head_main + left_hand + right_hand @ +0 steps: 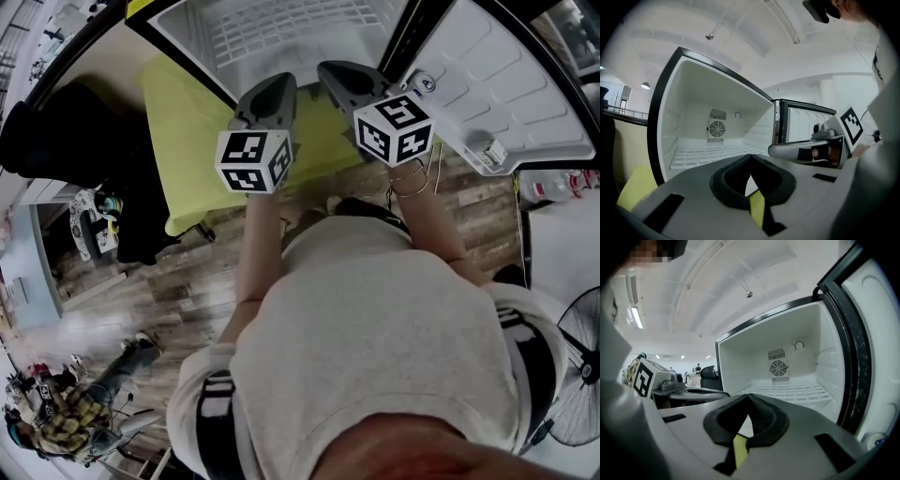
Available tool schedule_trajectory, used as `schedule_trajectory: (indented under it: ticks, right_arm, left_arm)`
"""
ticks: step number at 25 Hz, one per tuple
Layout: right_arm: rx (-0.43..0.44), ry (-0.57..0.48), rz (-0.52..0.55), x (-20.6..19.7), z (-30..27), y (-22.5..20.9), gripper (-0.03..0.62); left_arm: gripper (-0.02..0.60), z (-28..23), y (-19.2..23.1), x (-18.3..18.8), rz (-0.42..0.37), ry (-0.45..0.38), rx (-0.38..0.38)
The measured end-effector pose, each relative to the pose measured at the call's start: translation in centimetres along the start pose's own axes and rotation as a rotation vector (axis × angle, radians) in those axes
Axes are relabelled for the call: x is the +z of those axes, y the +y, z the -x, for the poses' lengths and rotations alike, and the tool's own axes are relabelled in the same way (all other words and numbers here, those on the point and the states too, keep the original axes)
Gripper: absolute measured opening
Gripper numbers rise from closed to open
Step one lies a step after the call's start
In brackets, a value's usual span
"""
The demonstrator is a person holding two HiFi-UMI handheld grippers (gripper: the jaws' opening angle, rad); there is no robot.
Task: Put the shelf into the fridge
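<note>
Left gripper [750, 158]: jaws closed tip to tip, nothing between them.
Right gripper [747, 397]: jaws together too, empty, just beside the left one.
Bench [187, 122]: one, yellow-green, below both gripper tips.
Fridge [693, 93]: one, open, just ahead of both grippers.
Door [506, 84]: swung out on the right gripper's side.
Shelf [787, 391]: one white wire shelf, flat inside the fridge, beyond the tips.
Fan [716, 127]: one, on the back wall.
</note>
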State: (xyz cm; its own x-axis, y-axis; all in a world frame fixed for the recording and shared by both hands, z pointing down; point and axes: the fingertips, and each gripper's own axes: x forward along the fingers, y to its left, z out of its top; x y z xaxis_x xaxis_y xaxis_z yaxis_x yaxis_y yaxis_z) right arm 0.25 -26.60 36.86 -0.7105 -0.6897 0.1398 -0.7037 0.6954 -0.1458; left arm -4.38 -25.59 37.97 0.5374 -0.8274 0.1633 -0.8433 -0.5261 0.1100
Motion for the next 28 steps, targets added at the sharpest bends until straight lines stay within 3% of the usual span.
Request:
schedule_trajectory:
  ticks: [5,13,28]
  right_arm:
    - [-0.070,-0.006,0.083,-0.6,0.5,-0.2,0.009]
    - [-0.103,0.023,0.080,-2.5,1.0,-0.4,0.009]
    - [-0.077,0.079,0.070,-4.4,1.1,-0.1,0.009]
  left_arm:
    - [0.011,0.0,-0.4,-0.4,-0.019,0.011,-0.003]
    - [0.011,-0.1,-1.6,-2.2,-0.003,0.058,-0.023]
    - [0.011,-0.5,-1.9,-4.4,0.000,0.155,-0.020]
